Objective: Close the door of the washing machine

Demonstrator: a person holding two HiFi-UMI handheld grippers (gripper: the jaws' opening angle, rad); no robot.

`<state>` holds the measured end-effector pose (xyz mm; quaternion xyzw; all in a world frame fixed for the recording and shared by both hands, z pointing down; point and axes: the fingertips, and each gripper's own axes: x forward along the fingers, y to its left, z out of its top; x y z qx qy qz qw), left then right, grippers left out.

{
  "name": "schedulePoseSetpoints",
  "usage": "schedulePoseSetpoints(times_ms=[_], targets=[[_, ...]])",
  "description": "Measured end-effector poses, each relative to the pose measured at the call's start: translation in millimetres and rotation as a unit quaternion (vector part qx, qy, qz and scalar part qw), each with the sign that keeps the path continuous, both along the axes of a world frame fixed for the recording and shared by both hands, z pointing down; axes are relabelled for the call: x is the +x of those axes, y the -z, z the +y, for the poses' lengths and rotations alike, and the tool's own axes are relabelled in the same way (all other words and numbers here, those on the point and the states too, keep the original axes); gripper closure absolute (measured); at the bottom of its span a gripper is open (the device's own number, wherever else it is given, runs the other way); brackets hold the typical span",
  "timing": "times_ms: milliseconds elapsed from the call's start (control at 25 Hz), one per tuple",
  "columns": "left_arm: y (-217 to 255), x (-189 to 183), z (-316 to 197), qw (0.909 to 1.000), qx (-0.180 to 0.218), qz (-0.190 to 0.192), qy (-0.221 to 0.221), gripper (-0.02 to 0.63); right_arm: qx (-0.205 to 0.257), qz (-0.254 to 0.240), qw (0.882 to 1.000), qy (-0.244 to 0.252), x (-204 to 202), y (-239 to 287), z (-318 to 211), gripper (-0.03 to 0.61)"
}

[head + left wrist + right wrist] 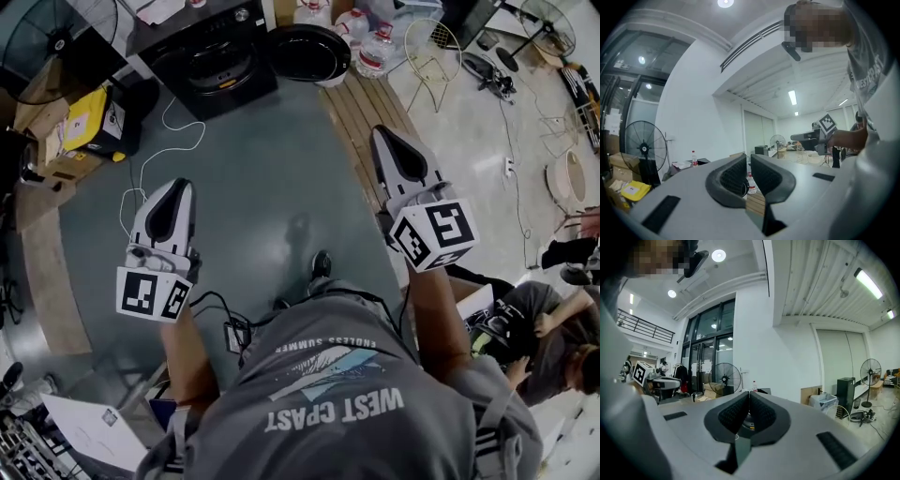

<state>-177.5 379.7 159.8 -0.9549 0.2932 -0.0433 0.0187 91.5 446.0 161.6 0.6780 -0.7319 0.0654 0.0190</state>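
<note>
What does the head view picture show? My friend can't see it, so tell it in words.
From above, a person holds the left hand-held gripper and the right hand-held gripper, both shut, pointing across a grey floor toward a black washing machine whose round door stands open.

Ahead of the left tongs point(176, 193), the washer point(214, 58) is glossy black; the floor point(267, 178) beneath, smooth, faintly sheened.

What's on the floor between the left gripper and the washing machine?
In the head view, only grey floor and a loose white cable lie between the left gripper and the washing machine.
</note>
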Motion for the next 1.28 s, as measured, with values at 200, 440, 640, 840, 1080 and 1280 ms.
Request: schedulePoseSetpoints(times_ms=[200, 440, 640, 840, 1080, 1280], targets=[[4, 32, -25, 0.9998, 0.003, -0.001, 0.018, 0.571, 0.0, -0.007, 1.0, 0.021, 32, -2, -33, 0.549], [10, 62, -53, 0.9998, 0.012, -0.001, 0.016, 0.572, -0.004, -0.016, 0.999, 0.028, 56, -11, -64, 0.549], [-4, 82, -96, 1.0, 0.0, 0.002, 0.001, 0.571, -0.013, -0.012, 1.0, 0.018, 73, -20, -100, 0.549], [-11, 104, -141, 0.9995, 0.0, 0.012, -0.03, 0.572, -0.015, 0.001, 1.0, 0.004, 76, -24, -138, 0.549], [-14, 115, -212, 0.9979, -0.003, 0.019, -0.063, 0.572, -0.026, 0.001, 0.999, -0.025, 76, -30, -192, 0.549], [-12, 117, -262, 0.9963, -0.002, 0.024, -0.083, 0.572, -0.03, 0.011, 0.999, -0.043, 73, -23, -232, 0.549]])
